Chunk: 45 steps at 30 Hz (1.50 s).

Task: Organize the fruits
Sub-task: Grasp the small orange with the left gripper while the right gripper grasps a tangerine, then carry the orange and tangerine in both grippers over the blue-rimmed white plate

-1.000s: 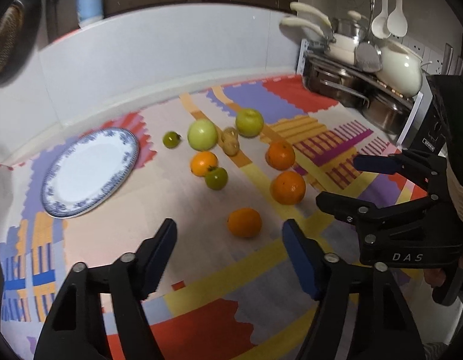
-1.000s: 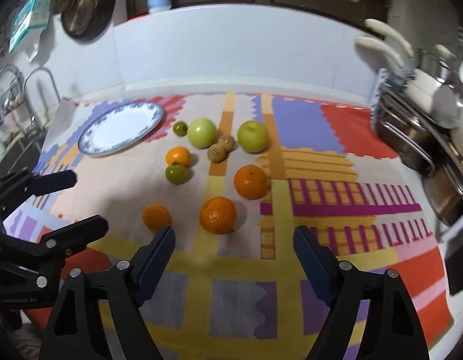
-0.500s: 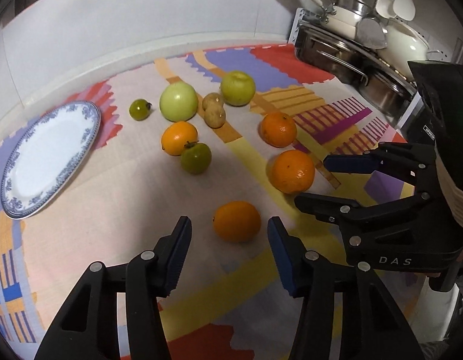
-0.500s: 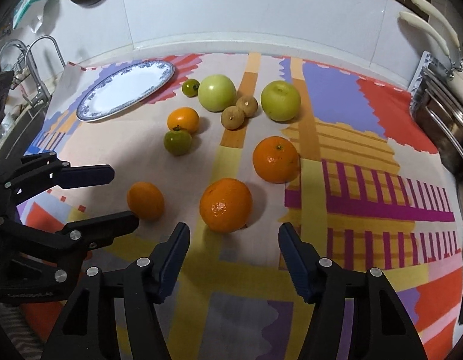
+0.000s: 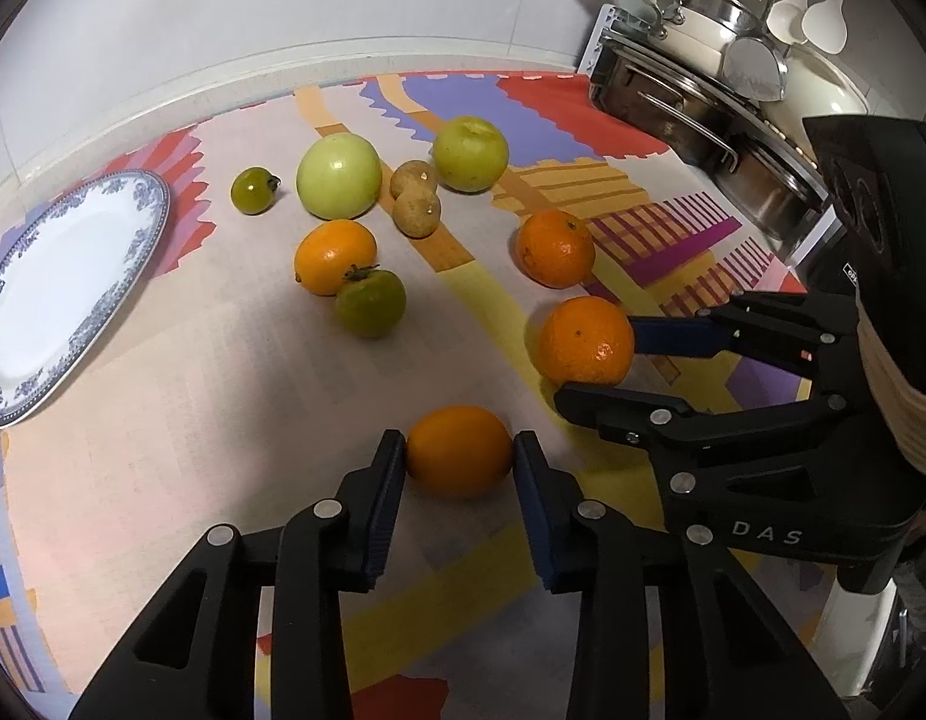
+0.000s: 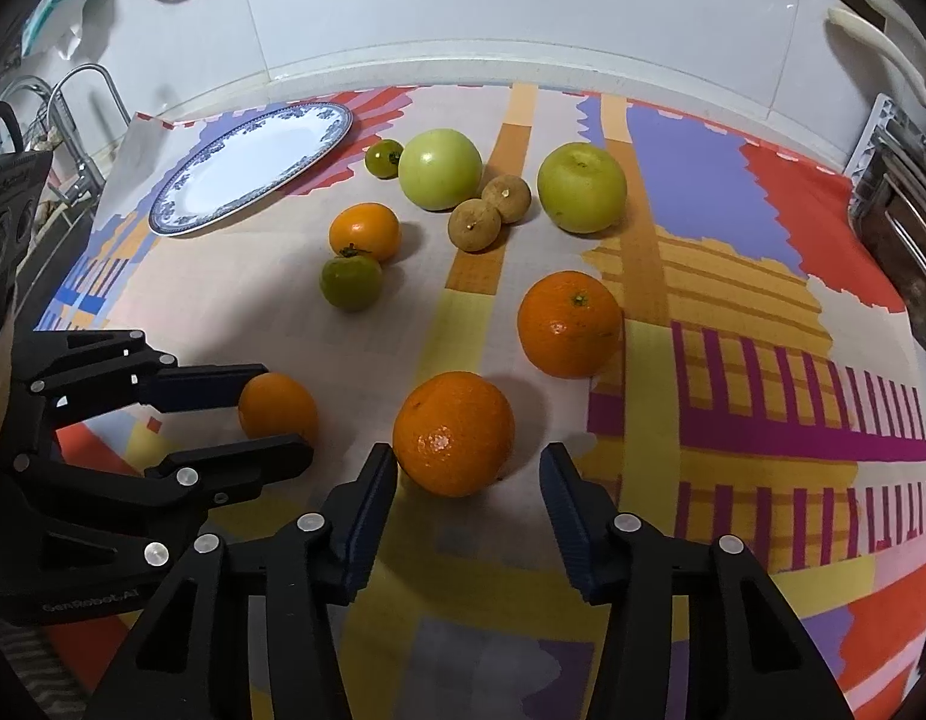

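Bare counter (image 5: 181, 396) lies open between the plate (image 5: 67, 294) and the fruit. Behind, the green fruit cluster (image 5: 367, 180) crowds together, and a pot rack (image 5: 703, 120) blocks the right edge.

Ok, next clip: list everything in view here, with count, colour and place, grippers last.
smooth small orange fruit: 1, orange, nearest, between left pads.
dimpled round oranges: 2, deep orange, one between right fingers, other behind it.
orange tomato: 1, mid-mat, touching a green tomato.
tiny green tomato: 1, dark green, next to the plate.
pale green round fruits: 2, far side; second further right.
brown longan-like fruits: 2, tan, touching, between the green pair.
blue-rimmed oval plate: 1, white, far left.
patchwork mat: 1, multicoloured, under everything.
steel pots: stacked, far right.
left gripper: black, pads pressing the small fruit.
right gripper: black, closing, one pad not touching.
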Each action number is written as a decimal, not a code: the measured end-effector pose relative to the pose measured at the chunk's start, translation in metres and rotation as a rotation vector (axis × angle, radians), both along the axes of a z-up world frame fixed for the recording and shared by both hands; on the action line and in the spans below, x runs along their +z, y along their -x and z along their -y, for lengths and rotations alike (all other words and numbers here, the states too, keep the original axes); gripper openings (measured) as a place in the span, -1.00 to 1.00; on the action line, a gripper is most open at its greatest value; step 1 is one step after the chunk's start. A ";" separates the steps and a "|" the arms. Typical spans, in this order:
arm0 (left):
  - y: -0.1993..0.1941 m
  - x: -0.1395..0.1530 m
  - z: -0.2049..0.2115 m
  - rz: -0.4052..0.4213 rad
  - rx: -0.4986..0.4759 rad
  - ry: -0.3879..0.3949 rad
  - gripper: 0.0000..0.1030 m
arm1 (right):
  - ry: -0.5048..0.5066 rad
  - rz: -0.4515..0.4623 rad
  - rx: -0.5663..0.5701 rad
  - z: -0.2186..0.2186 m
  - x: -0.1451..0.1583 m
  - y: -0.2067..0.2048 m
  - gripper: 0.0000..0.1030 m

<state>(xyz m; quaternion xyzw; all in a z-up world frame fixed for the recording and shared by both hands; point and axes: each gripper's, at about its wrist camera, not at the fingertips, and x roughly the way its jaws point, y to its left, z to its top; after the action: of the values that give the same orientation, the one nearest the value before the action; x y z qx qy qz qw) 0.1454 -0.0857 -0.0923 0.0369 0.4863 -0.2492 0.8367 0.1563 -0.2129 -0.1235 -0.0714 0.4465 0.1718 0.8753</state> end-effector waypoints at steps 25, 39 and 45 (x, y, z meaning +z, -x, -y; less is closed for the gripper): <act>0.011 0.014 -0.025 0.067 0.021 -0.006 -0.30 | -0.013 0.056 -0.079 -0.010 0.011 0.009 -0.30; 0.013 0.025 -0.034 0.111 0.046 -0.002 -0.30 | -0.038 0.088 -0.081 -0.017 0.018 0.020 -0.41; 0.013 0.027 -0.038 0.114 0.065 0.003 -0.30 | -0.041 0.077 -0.089 -0.020 0.021 0.017 -0.40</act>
<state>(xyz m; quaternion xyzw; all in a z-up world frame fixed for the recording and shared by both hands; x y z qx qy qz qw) 0.1327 -0.0473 -0.0656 0.0342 0.4385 -0.2202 0.8707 0.1390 -0.1929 -0.1024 -0.0401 0.4115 0.1390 0.8998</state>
